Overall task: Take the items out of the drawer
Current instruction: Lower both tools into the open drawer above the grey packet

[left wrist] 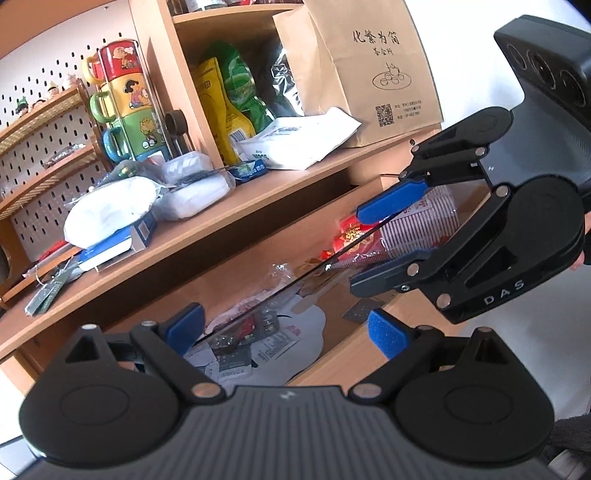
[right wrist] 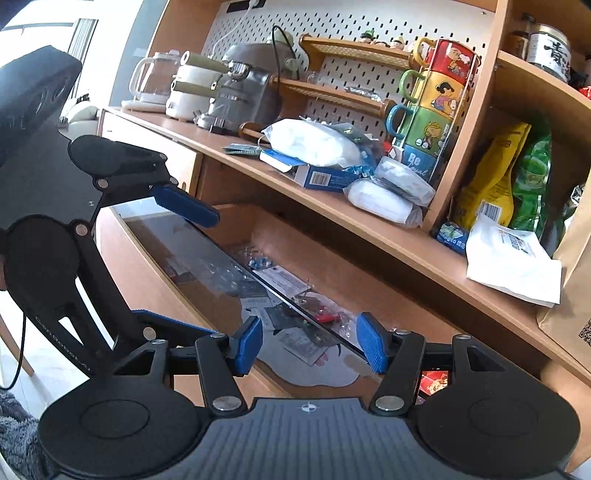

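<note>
Drawer [right wrist: 155, 280] open, packets [right wrist: 314, 314] inside under a glass pane.
Left gripper [left wrist: 286, 332] and right gripper [right wrist: 309, 343] hover spread wide, holding nothing; mug stack [right wrist: 432, 107] at 1 o'clock.

Wooden shelf unit [right wrist: 369, 221] backed by white pegboard [right wrist: 332, 22]. Small wicker racks [right wrist: 354, 48] mounted on pegboard. Daylit window [right wrist: 83, 40] seen left of unit.

Bright daylight, whites blown out at frame edges — strong fisheye bending, centre sharp.
</note>
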{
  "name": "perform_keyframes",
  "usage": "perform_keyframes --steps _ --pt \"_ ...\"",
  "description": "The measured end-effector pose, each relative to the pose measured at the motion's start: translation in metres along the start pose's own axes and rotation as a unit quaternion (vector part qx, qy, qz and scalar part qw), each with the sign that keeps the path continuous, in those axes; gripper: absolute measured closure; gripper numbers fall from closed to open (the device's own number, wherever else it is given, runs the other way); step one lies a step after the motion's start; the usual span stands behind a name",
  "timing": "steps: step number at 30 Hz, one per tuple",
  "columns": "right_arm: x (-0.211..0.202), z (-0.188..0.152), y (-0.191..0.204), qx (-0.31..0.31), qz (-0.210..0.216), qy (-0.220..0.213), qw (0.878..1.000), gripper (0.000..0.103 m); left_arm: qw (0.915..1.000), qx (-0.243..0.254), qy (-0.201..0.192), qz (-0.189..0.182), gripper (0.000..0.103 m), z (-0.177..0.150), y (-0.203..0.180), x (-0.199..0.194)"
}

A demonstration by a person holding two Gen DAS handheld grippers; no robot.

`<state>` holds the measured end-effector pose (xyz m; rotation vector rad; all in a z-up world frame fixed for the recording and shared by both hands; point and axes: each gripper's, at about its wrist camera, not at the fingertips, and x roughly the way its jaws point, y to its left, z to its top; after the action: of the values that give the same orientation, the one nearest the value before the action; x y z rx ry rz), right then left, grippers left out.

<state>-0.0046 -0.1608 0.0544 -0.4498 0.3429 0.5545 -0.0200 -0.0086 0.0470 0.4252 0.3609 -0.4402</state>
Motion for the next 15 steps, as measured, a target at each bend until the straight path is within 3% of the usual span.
perform_keyframes --steps 7,9,15 --pt "-0.002 0.011 -0.009 0.007 0.016 0.005 1.0 0.049 0.9999 0.001 0.006 -0.01 0.005 0.003 0.005 0.0" --pt "-0.007 0.019 -0.021 0.02 0.027 -0.012 0.999 0.048 0.9999 -0.009 0.013 -0.004 0.0 0.004 0.012 0.0" --pt "0.002 0.052 -0.053 0.02 0.045 -0.012 0.999 0.044 0.9995 -0.026 0.012 0.013 0.0 0.019 0.051 -0.009"
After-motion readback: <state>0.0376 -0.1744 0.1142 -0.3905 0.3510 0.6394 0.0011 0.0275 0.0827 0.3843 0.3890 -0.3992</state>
